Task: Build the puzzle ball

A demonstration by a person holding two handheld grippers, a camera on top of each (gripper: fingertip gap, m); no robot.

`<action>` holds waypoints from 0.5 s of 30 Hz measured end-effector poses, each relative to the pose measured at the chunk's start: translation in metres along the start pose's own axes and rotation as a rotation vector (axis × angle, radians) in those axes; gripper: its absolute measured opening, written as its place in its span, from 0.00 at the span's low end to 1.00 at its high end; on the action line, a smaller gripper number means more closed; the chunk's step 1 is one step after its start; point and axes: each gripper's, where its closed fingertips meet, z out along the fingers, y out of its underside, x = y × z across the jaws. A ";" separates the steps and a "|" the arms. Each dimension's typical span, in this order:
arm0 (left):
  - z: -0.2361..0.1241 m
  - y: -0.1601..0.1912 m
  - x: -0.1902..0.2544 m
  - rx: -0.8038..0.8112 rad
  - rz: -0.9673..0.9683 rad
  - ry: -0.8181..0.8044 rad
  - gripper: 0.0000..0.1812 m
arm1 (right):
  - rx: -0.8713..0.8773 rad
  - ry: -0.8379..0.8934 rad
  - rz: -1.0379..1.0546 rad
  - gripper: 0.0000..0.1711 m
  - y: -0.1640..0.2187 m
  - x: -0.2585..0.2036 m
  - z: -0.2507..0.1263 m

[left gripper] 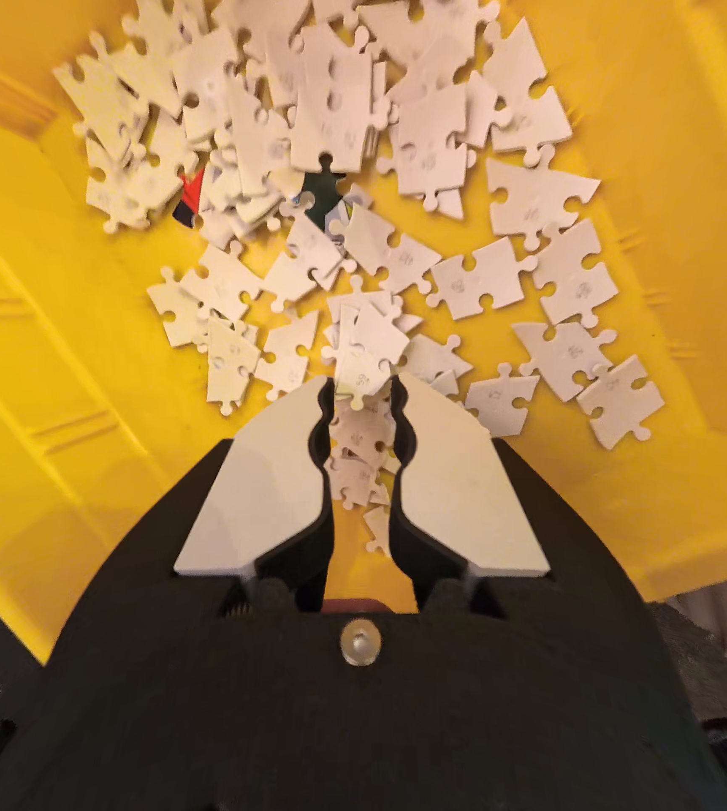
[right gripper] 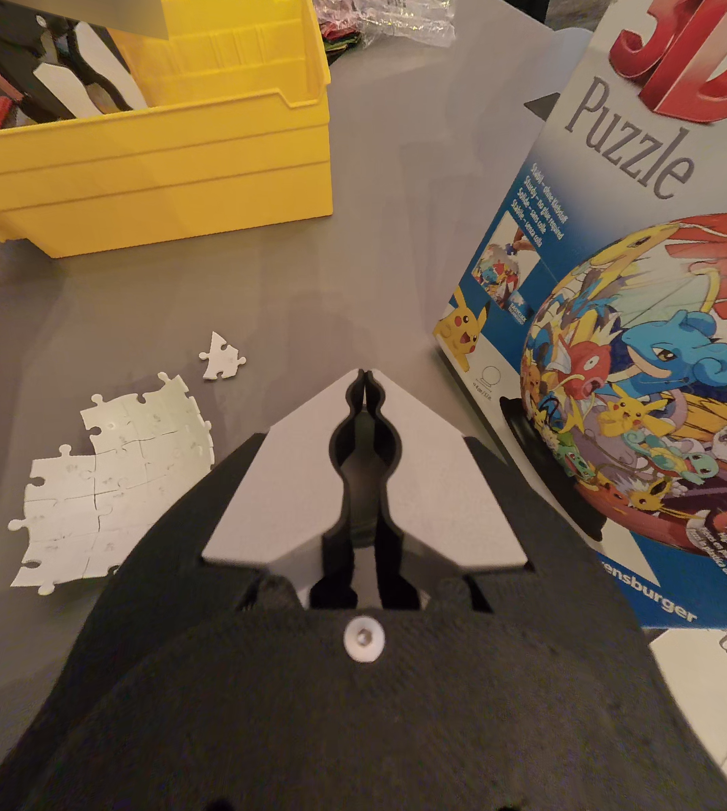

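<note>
in the yellow bin, left tool pinching a white piece, right tool closed, empty

Plain white, flat cardboard puzzle pieces fill the bright yellow plastic bin; at two o'clock on the grey desk, a blue-and-white cardboard box shows a multicoloured cartoon ball.

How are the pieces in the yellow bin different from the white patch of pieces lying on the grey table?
The loose pieces in the yellow bin lie scattered and overlapping; the joined patch on the grey table is interlocked into one sheet. The left gripper is in among the bin pieces, while the right gripper beside the patch is shut and empty. Both mostly show white backs.
</note>
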 end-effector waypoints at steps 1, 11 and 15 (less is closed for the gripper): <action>-0.001 0.000 0.001 0.012 -0.010 0.002 0.13 | -0.001 0.000 -0.001 0.00 0.000 0.000 0.000; -0.014 0.008 -0.004 -0.014 -0.035 -0.058 0.13 | -0.007 -0.005 -0.005 0.00 0.002 -0.001 0.001; -0.019 0.012 0.000 -0.023 -0.034 -0.057 0.13 | -0.006 -0.005 -0.004 0.00 0.002 0.000 0.000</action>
